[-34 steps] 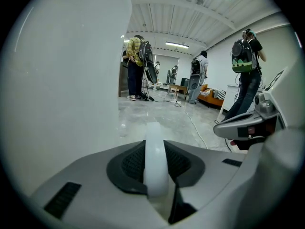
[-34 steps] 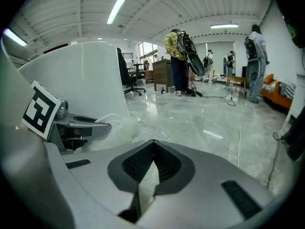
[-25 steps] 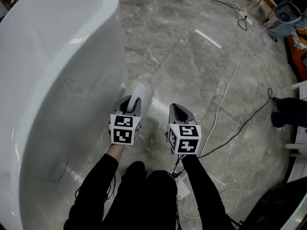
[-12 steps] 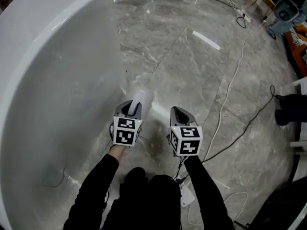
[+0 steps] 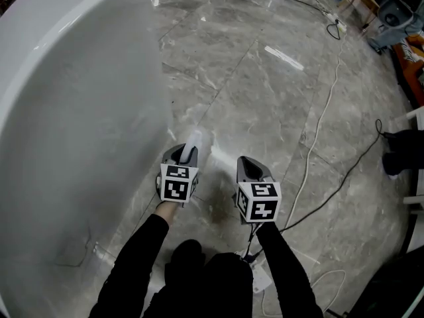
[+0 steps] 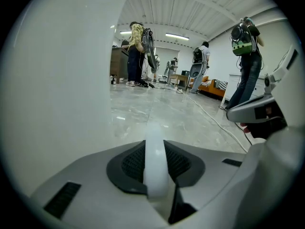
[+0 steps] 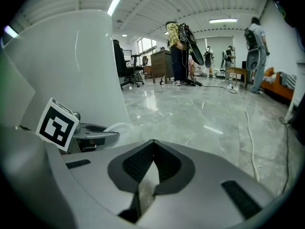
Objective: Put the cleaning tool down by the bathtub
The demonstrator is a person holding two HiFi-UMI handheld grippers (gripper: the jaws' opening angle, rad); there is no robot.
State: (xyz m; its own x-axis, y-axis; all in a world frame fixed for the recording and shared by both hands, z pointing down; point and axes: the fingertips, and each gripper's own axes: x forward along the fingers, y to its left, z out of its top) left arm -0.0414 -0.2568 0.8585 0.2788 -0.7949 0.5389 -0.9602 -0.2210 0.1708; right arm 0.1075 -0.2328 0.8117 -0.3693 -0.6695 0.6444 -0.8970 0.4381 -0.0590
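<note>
The cleaning tool [image 5: 197, 140] is a pale, translucent white piece that sticks out forward from my left gripper [image 5: 181, 155]. In the left gripper view its white handle [image 6: 155, 168] runs between the dark pads, and the left gripper [image 6: 155, 149] is shut on it. The white bathtub [image 5: 73, 111] fills the left side, and its outer wall [image 6: 57, 80] stands close to the tool's left. My right gripper [image 5: 249, 169] hangs beside the left one over the marble floor. Its jaws [image 7: 151, 152] are shut with nothing between them. From the right gripper view I see the left gripper [image 7: 90, 136] and the tool [image 7: 116, 126].
A white cable [image 5: 318, 118] and a black cable [image 5: 344, 171] trail across the grey marble floor on the right. A dark shoe [image 5: 401, 158] is at the right edge. Several people with equipment stand far off [image 7: 178, 51], near furniture.
Both grippers have slid slightly lower in the head view, and the tub's wall now takes up more of the left side. The hold on the tool is unchanged.
</note>
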